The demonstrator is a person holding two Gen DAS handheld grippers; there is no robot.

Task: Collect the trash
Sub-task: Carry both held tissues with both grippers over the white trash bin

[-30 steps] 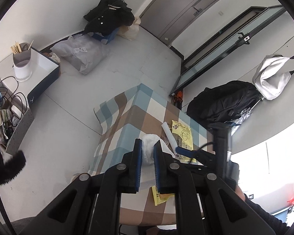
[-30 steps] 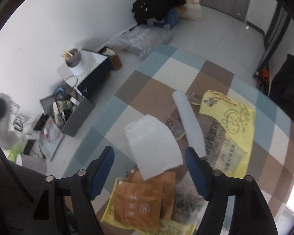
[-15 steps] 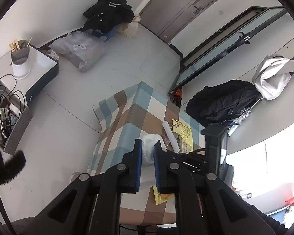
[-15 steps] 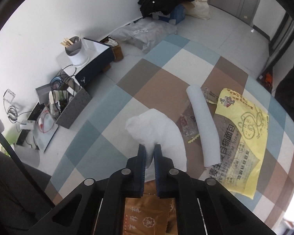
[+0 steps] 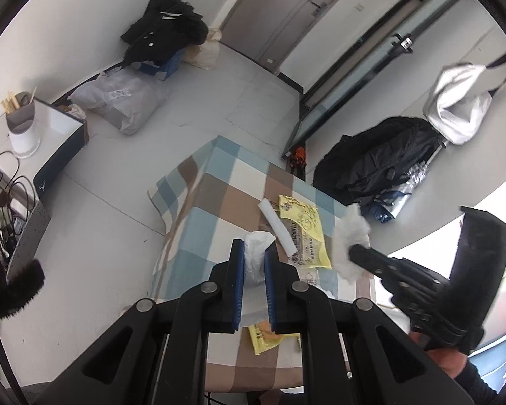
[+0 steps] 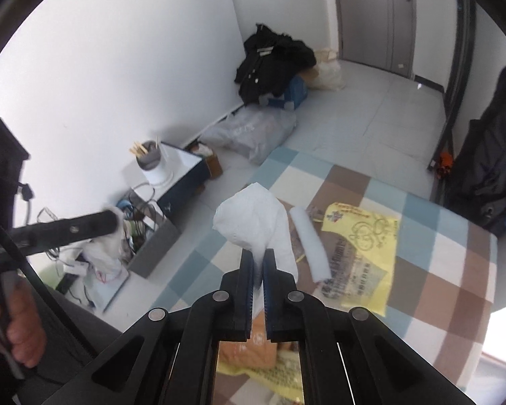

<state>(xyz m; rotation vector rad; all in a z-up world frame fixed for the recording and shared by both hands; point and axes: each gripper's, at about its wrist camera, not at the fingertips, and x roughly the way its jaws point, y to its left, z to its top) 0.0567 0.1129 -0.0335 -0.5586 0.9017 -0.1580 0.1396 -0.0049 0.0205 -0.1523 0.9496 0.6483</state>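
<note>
**Inspector:** White crumpled paper tissue (image 6: 258,217) is clamped between the pads of the right gripper (image 6: 258,271) and hangs clear above the checked blue, brown and white cloth of the bench (image 6: 438,243). The left gripper (image 5: 253,263) is likewise clenched on a second white crumpled tissue wad (image 5: 255,253), held over the bench's near edge.

**Assistant:** What remains on the bench?

**Inspector:** A white rolled paper tube (image 6: 308,244) lies beside a yellow printed plastic wrapper (image 6: 361,246) towards the middle; an orange paper packet (image 6: 246,351) sits at the near edge, partly hidden under the right gripper.

**Assistant:** Step in hand?

**Inspector:** In my judgement, pick-up of the soft litter is complete for both hands and carrying off comes next. No bin shows in either view, so its place cannot be stated.

**Assistant:** Requirements for the next move?

**Inspector:** Keep both grips tight, as tissue slips easily, carry to the receptacle, release over it, then return for the tube, wrapper and packet.
</note>
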